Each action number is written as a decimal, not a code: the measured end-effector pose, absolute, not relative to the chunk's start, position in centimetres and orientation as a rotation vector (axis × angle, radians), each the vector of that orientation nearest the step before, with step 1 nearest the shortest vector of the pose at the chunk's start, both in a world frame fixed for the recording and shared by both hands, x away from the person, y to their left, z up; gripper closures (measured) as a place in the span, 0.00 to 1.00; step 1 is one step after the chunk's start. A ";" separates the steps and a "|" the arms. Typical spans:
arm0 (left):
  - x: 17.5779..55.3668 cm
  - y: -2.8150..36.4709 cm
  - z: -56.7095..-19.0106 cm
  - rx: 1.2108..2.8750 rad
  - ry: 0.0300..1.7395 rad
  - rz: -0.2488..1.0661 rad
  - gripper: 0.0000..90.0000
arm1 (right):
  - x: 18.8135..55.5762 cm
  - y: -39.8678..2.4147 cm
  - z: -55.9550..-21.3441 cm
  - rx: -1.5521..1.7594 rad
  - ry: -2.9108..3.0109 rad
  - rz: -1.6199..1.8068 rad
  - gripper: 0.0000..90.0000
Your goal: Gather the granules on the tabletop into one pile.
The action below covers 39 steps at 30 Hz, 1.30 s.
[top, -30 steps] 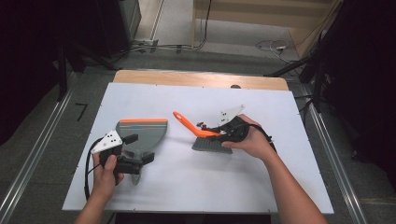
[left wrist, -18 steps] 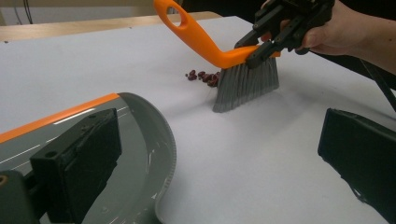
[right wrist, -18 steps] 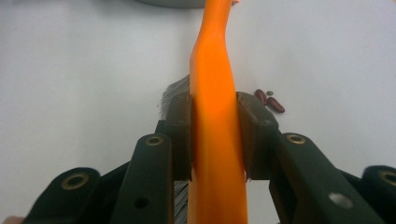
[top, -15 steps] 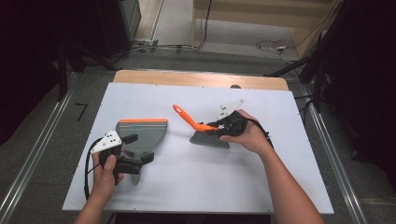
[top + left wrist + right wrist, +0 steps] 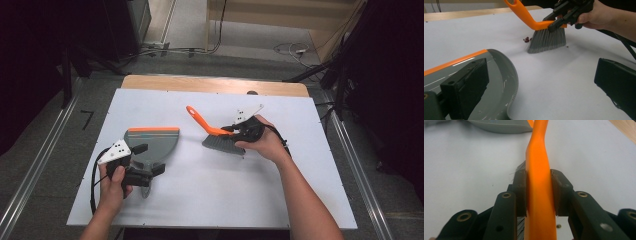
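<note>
A hand brush with an orange handle (image 5: 199,119) and grey bristles (image 5: 221,144) stands bristles-down on the white table (image 5: 210,200), right of the middle. My right gripper (image 5: 235,132) is shut on the handle just above the bristles; both pads press the brush's orange handle (image 5: 539,157). A grey dustpan (image 5: 152,142) with an orange lip lies flat at the left. My left gripper (image 5: 150,159) hovers at the pan's near end, jaws wide apart, one over the dustpan (image 5: 499,75) and one over bare table. A few dark red crumbs (image 5: 526,39) lie beside the bristles (image 5: 547,40).
A wooden strip (image 5: 210,84) runs along the table's far edge. Metal rails (image 5: 40,165) flank the table on both sides, and cables (image 5: 285,50) lie on the floor beyond. A single small crumb (image 5: 559,226) rests under the right gripper.
My right hand has shifted the brush slightly toward the far side of the table. The left hand and the dustpan have stayed in place.
</note>
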<state>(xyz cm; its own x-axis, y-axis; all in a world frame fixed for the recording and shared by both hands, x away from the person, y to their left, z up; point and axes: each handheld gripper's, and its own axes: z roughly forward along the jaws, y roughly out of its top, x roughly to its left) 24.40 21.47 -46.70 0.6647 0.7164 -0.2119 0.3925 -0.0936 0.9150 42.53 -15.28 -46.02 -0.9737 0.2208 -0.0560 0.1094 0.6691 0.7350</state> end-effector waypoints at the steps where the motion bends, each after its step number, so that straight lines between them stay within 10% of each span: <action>1: 24.4 21.5 -46.7 1.713 0.904 0.344 0.00 | 42.5 -15.3 -46.0 0.273 2.741 1.195 0.75; 39: 24.4 21.4 -46.8 1.716 0.903 0.346 0.00 | 41.9 -17.4 -45.7 0.249 2.721 1.248 0.76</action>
